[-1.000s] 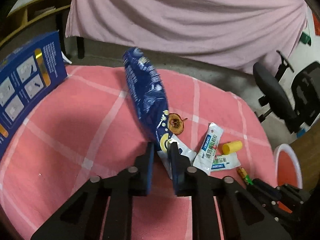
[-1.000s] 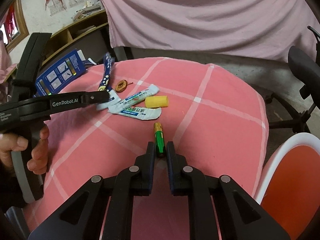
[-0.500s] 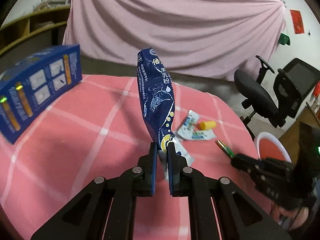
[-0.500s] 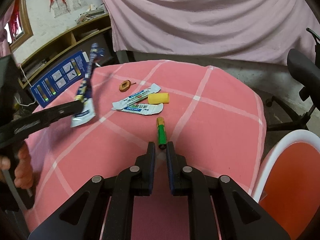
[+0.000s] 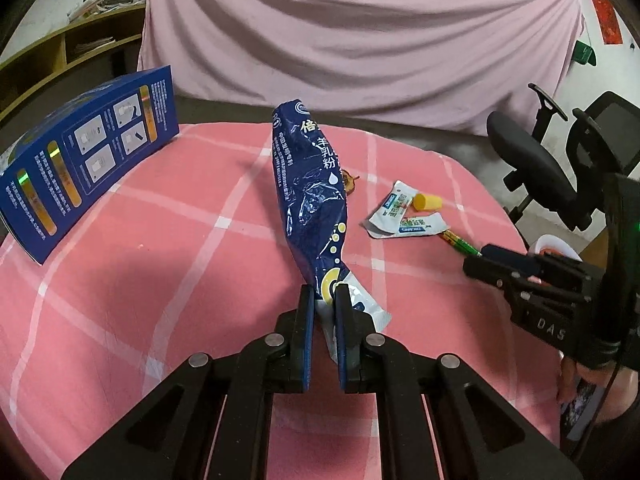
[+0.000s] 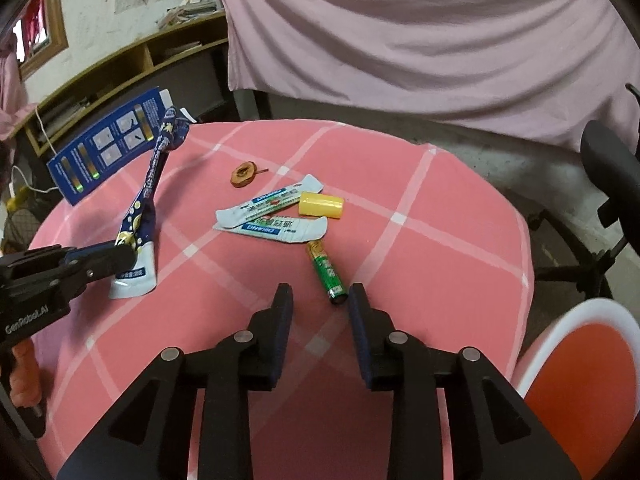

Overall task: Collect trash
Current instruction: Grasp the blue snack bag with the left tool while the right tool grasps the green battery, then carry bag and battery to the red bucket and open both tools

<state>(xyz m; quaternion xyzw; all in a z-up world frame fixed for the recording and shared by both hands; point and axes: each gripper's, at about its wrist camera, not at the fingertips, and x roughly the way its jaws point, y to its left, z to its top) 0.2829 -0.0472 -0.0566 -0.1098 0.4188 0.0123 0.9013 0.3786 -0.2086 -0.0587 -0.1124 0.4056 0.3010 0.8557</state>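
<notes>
My left gripper (image 5: 324, 300) is shut on a long blue milk-powder sachet (image 5: 310, 196) and holds it upright above the pink checked table; the sachet also shows in the right wrist view (image 6: 146, 208). My right gripper (image 6: 320, 296) is open and empty, low over the table. A green battery (image 6: 327, 271) lies just ahead of it, close to the right finger. Two white sachets (image 6: 272, 216), a yellow cap (image 6: 321, 205) and a dried fruit slice (image 6: 244, 173) lie further back.
A blue carton (image 5: 80, 172) lies at the table's left edge. A white bin with an orange inside (image 6: 580, 380) stands on the floor at the right. Black office chairs (image 5: 560, 160) stand beyond the table, and a pink curtain hangs behind.
My right gripper has opened; it was shut just behind the battery. My left gripper has lifted the blue sachet off the table and holds it higher.
</notes>
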